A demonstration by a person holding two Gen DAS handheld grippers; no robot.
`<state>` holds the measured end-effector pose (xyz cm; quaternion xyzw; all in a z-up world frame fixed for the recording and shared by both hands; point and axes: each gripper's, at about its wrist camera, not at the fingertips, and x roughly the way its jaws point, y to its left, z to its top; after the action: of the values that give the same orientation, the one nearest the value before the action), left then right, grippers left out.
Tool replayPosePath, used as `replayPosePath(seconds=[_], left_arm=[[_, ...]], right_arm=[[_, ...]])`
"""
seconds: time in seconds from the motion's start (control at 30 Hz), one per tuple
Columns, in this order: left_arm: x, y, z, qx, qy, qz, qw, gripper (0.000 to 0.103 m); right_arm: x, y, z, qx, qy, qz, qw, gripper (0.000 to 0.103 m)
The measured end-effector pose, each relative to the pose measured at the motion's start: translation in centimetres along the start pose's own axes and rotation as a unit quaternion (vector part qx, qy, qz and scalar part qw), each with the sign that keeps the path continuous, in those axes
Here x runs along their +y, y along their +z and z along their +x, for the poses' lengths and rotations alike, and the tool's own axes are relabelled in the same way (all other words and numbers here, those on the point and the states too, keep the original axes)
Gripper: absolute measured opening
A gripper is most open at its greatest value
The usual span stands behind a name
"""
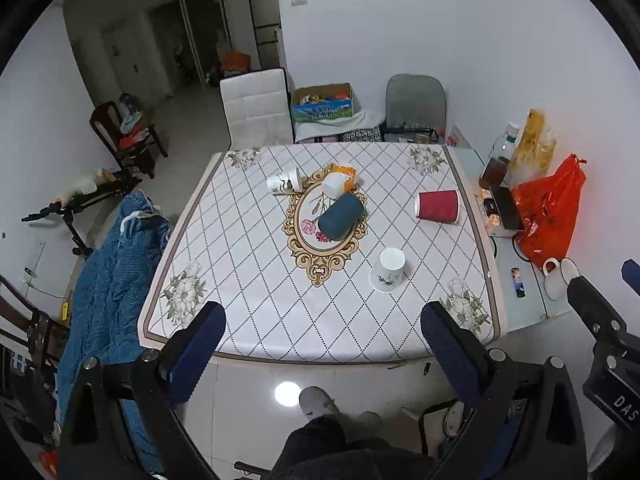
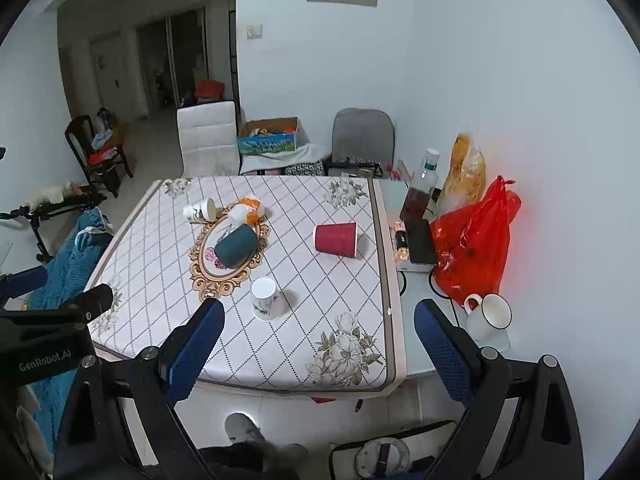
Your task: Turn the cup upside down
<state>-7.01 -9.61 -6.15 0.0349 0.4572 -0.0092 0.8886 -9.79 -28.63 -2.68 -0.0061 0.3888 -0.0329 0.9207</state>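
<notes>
Several paper cups are on the patterned table (image 1: pixel 248 280). A white cup (image 1: pixel 387 270) stands upside down near the front; it also shows in the right wrist view (image 2: pixel 267 299). A red cup (image 1: pixel 437 207) (image 2: pixel 336 239) lies on its side at the right. A dark teal cup (image 1: pixel 341 216) (image 2: pixel 236 246) lies on its side in the middle. A white-and-orange cup (image 1: pixel 338 182) (image 2: pixel 246 212) and a white printed cup (image 1: pixel 285 181) (image 2: pixel 201 210) lie behind it. My left gripper (image 1: pixel 322 356) is open and empty, before the table's front edge. My right gripper (image 2: pixel 320 350) is open and empty, over the front right corner.
A side surface right of the table holds a red plastic bag (image 2: pixel 474 248), a white mug (image 2: pixel 490 316), a bottle (image 2: pixel 420 188), a lighter (image 1: pixel 517 282) and a dark box (image 2: pixel 420 242). A blue cloth (image 1: pixel 112 280) hangs at the table's left. Chairs (image 1: pixel 256 112) stand behind the table.
</notes>
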Motion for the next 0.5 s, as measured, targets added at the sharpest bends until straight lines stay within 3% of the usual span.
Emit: replayPosePath(seconds=[0.5], left_arm=[[-0.1,-2.4,-2.8,-0.011,0.005,-0.021,0.9997,0.100]], right_arm=[[-0.5,-0.4,-2.2,0.000,0.024,-0.014,1.000,0.098]])
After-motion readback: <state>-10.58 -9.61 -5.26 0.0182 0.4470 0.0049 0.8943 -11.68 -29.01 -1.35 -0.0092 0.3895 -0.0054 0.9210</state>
